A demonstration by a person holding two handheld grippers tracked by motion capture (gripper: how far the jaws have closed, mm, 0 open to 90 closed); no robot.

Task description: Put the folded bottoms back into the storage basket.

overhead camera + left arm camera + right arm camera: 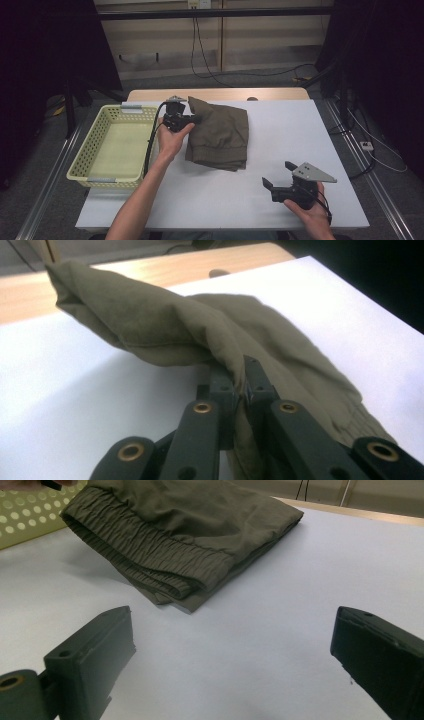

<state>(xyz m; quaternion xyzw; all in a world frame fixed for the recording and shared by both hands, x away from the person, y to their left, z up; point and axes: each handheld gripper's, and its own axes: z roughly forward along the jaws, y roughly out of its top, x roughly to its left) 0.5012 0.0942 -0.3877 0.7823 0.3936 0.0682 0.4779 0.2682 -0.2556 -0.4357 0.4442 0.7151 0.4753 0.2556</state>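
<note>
A folded olive-green garment [220, 132] with an elastic waistband lies in the middle of the white table [280, 135]. My left gripper [196, 119] is shut on the garment's left edge and holds that edge lifted off the table; the cloth [165, 325] drapes over the pinched jaws in the left gripper view, where my left gripper [244, 385] clamps a fold. My right gripper [280, 175] rests near the table's front right, open, with nothing between its jaws. In the right gripper view my right gripper [232, 650] faces the garment's waistband [150, 560], a short way off.
A pale yellow perforated basket [87, 155] stands empty at the table's left, close beside the left hand. A wooden strip [220, 94] borders the table's far edge. Cables hang and trail on the floor behind and to the right.
</note>
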